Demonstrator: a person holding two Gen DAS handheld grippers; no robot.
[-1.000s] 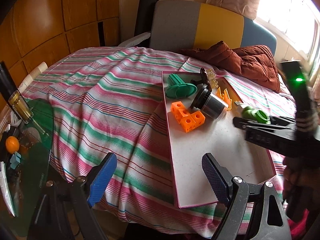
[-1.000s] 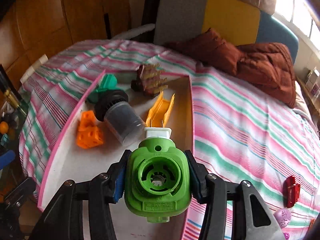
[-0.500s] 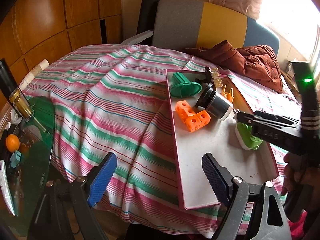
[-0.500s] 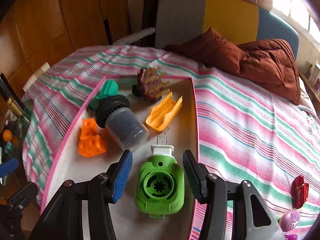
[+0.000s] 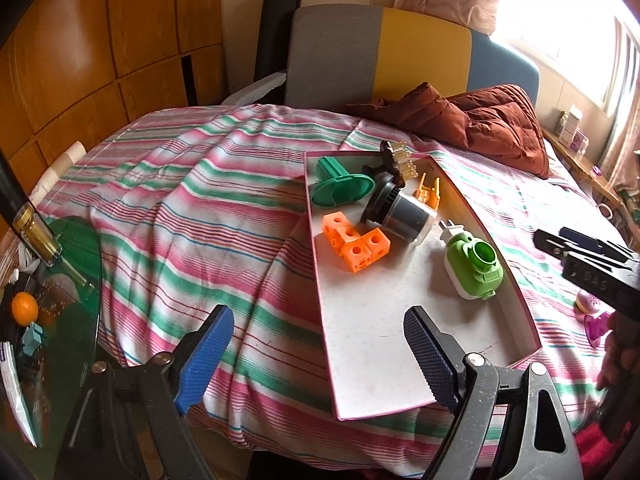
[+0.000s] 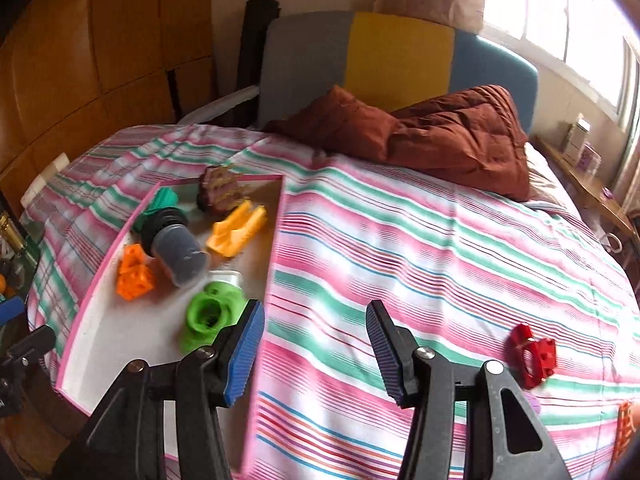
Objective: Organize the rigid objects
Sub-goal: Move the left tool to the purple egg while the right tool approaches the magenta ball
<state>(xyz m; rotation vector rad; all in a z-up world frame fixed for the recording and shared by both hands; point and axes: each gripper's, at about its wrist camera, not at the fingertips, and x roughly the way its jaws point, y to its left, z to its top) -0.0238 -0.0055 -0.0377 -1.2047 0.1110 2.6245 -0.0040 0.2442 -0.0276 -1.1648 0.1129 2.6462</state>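
A pink-rimmed white tray (image 5: 404,360) (image 6: 100,332) lies on the striped bedspread. In it rest a green plug-in device (image 5: 474,266) (image 6: 210,314), orange cubes (image 5: 356,242) (image 6: 134,272), a dark cylinder (image 5: 404,212) (image 6: 178,246), a teal disc piece (image 5: 340,186), an orange clip (image 6: 236,230) and a brown spiky piece (image 6: 222,192). My right gripper (image 6: 316,354) is open over the bedspread just right of the tray, holding nothing. A red piece (image 6: 532,354) lies on the bed to its right. My left gripper (image 5: 316,364) is open at the tray's near-left edge, empty.
A brown quilt (image 6: 440,136) is bunched at the headboard. A glass side table (image 5: 52,300) with an orange and a bottle stands left of the bed. Small pink and purple pieces (image 5: 592,312) lie on the bed right of the tray, and an orange piece (image 6: 626,428) sits at the right edge.
My right gripper let go of the green plug-in device, left it lying in the tray, and swung right over the bedspread. The left gripper stayed where it was.
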